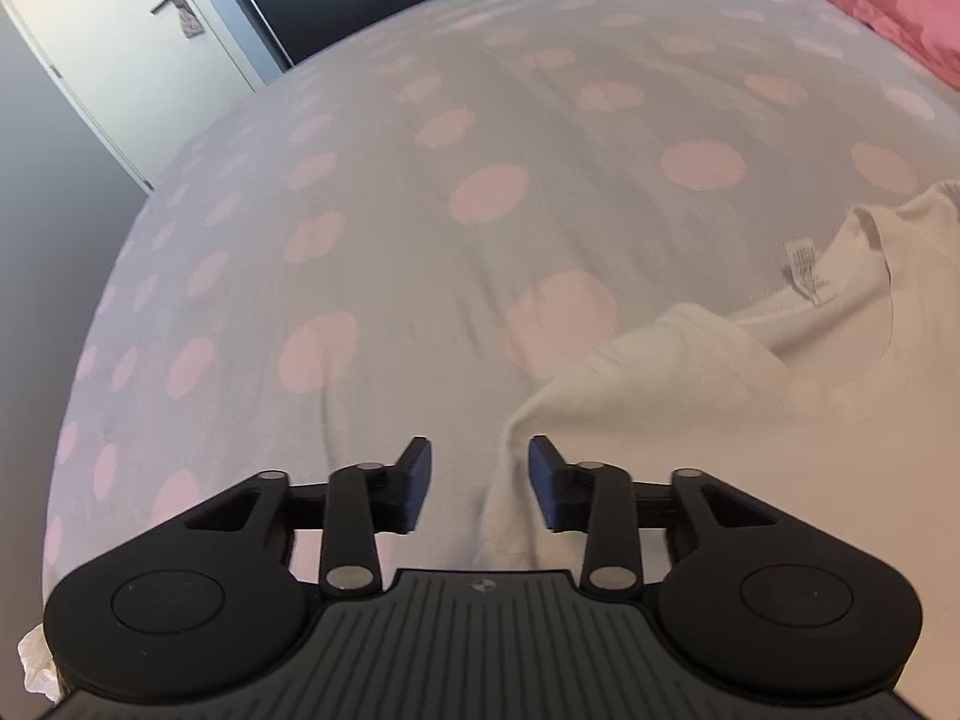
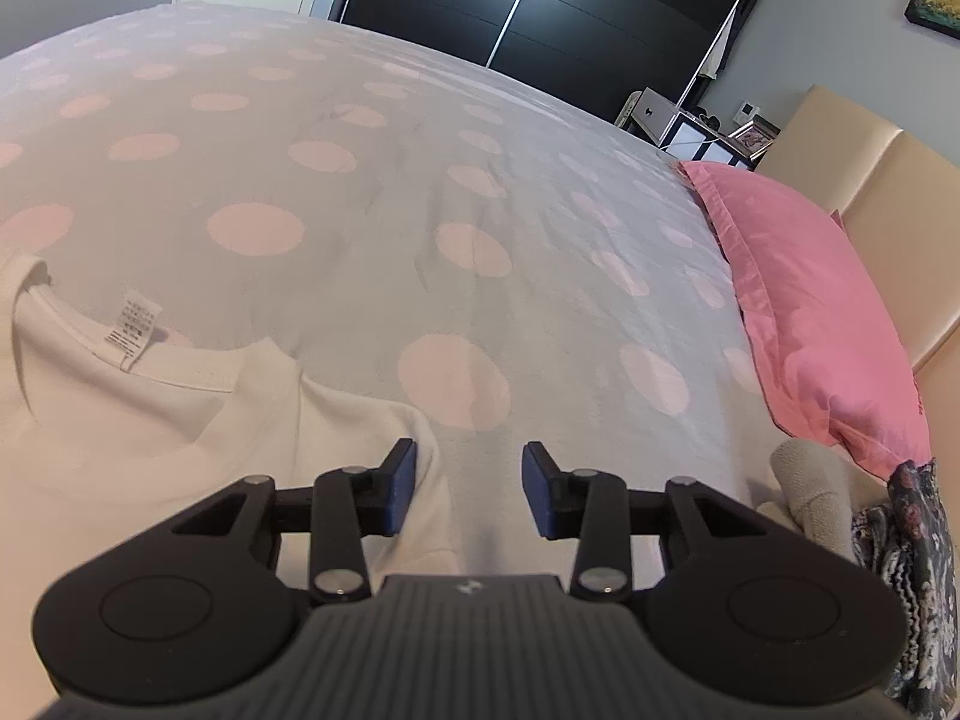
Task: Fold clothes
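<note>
A white T-shirt [image 1: 690,372] lies on the dotted bed cover, collar and care label [image 1: 804,267] facing up. My left gripper [image 1: 480,483] is open at the shirt's left shoulder edge, with the cloth edge running between its fingers. In the right wrist view the same T-shirt [image 2: 138,420] fills the lower left, its label [image 2: 135,324] at the collar. My right gripper [image 2: 468,489] is open over the shirt's right shoulder edge; its left finger hovers above the cloth, its right finger above the cover. Neither holds anything.
The bed cover [image 2: 420,192] is grey with pink dots. A pink pillow [image 2: 804,300] lies along the beige headboard [image 2: 888,180]. Patterned dark clothing [image 2: 912,570] and a beige item [image 2: 810,492] sit at the right. A black wardrobe [image 2: 540,6] and a white door [image 1: 120,42] stand beyond.
</note>
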Motion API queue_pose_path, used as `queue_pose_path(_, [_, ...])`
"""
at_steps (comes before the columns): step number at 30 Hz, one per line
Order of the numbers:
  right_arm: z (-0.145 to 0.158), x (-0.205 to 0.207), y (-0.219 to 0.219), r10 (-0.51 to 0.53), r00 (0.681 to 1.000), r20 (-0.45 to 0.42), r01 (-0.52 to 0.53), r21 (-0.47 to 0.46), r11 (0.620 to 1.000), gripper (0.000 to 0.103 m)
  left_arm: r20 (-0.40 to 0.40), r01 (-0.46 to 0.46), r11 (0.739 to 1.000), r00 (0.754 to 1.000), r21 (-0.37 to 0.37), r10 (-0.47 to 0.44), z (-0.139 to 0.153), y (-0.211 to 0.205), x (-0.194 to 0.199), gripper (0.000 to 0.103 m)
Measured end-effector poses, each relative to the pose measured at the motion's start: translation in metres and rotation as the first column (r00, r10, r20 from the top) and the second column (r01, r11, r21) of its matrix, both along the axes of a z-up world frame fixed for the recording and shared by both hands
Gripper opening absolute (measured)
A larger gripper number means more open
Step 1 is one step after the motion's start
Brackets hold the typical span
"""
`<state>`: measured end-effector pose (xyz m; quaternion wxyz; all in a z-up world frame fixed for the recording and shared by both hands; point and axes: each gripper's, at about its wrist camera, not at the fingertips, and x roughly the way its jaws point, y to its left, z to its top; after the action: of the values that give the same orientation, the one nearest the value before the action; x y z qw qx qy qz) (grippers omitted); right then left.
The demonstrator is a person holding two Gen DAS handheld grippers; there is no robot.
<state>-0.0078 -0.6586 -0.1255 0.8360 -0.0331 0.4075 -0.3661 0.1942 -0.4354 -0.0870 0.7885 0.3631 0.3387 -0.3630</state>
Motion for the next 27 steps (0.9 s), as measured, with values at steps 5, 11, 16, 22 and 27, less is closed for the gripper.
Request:
queue_pose_path(5, [0.026, -0.034, 0.014, 0.006, 1.0, 0.004, -0.006, 0.013, 1.0, 0.046, 0.018, -0.004, 0.999, 1.0, -0.042, 0.004, 0.036, 0.035, -0.016, 0.045])
queue_pose_path(11, [0.071, -0.096, 0.048, 0.038, 0.996, 0.08, -0.041, 0.044, 0.998, 0.046, 0.059, 0.035, 0.995, 0.998, -0.091, -0.029, 0.084, 0.087, -0.061, 0.045])
queue_pose_path(16, [0.108, -0.152, 0.085, 0.061, 0.984, 0.168, -0.072, 0.057, 0.996, 0.046, 0.064, 0.038, 0.981, 0.998, -0.189, -0.027, 0.125, 0.137, -0.104, 0.045])
queue_pose_path(22, [0.134, -0.217, 0.134, 0.062, 0.967, 0.249, -0.096, 0.129, 0.987, 0.045, 0.048, 0.014, 0.96, 0.999, -0.28, 0.0, 0.148, 0.187, -0.147, 0.045])
queue_pose_path(27, [0.135, -0.265, 0.17, 0.038, 0.959, 0.28, -0.097, 0.201, 0.975, 0.045, -0.021, -0.027, 0.961, 1.0, -0.275, 0.022, 0.131, 0.218, -0.171, 0.045])
